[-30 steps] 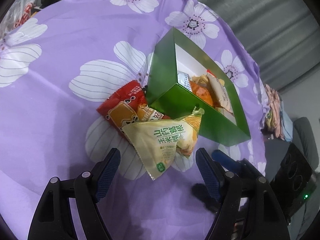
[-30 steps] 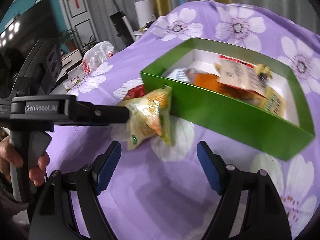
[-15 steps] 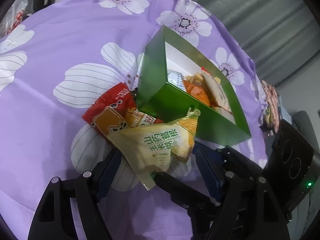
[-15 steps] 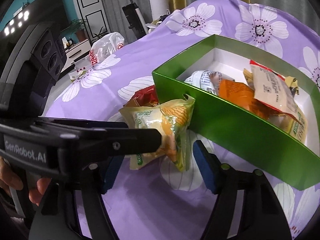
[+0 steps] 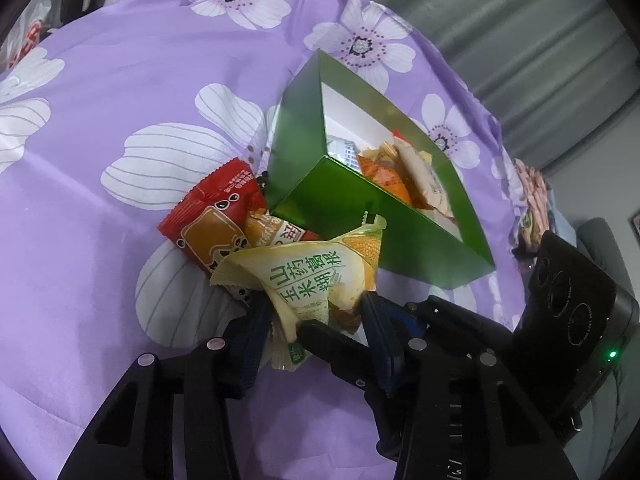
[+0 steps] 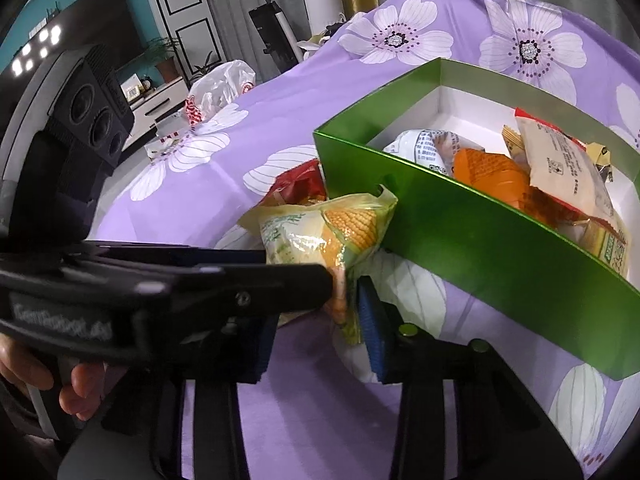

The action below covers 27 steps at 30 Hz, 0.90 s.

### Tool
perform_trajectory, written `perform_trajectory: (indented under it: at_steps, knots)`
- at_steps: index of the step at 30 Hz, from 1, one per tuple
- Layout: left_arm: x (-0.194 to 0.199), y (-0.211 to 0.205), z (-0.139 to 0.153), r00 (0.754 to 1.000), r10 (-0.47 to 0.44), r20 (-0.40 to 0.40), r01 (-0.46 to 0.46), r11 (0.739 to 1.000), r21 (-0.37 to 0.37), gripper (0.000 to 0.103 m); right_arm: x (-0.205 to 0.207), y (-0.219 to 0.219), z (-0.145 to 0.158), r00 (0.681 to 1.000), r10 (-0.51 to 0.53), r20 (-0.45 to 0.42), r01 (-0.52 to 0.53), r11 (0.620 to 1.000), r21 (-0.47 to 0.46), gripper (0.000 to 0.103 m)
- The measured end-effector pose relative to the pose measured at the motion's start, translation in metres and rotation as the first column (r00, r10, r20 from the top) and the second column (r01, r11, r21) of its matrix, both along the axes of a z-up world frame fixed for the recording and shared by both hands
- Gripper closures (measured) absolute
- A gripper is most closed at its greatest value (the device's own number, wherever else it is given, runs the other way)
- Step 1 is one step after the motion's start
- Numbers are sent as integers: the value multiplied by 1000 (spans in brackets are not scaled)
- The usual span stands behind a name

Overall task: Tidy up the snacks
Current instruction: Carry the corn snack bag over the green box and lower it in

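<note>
A yellow corn snack packet (image 5: 316, 276) lies on the purple floral cloth against the green box (image 5: 352, 208). My left gripper (image 5: 316, 320) is closed around its near end. My right gripper (image 6: 320, 332) is also closed on the same packet (image 6: 328, 236), crossing the left one. A red snack packet (image 5: 216, 216) and an orange one (image 5: 272, 228) lie behind it beside the box corner. The green box (image 6: 480, 240) holds several packets: white, orange and beige.
The purple floral cloth (image 5: 120, 80) covers the table. A white plastic bag (image 6: 216, 92) sits at its far edge. More packets (image 5: 532, 196) lie past the box. A TV, cabinet and vacuum stand in the room behind.
Both grippers moved in onto the corn packet and closed from wide open. The right gripper came alongside the left one.
</note>
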<state>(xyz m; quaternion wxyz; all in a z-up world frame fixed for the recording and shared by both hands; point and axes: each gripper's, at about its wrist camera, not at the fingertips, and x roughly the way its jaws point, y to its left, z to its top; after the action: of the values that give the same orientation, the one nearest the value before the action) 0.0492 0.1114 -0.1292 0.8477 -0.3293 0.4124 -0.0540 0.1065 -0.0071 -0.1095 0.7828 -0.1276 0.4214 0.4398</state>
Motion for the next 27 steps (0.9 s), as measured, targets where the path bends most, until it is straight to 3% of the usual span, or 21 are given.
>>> perform_trajectory:
  at_steps: [16,27]
  knots:
    - [-30,-27,34,996,-79,44,76,995,63,58,-45,-29,29,998,-36,46,34,998,57,67]
    - [-27,-51,62,986,-135,95,123,985,124,58,-52,-52,52,990,-88,107,77,992,103,66]
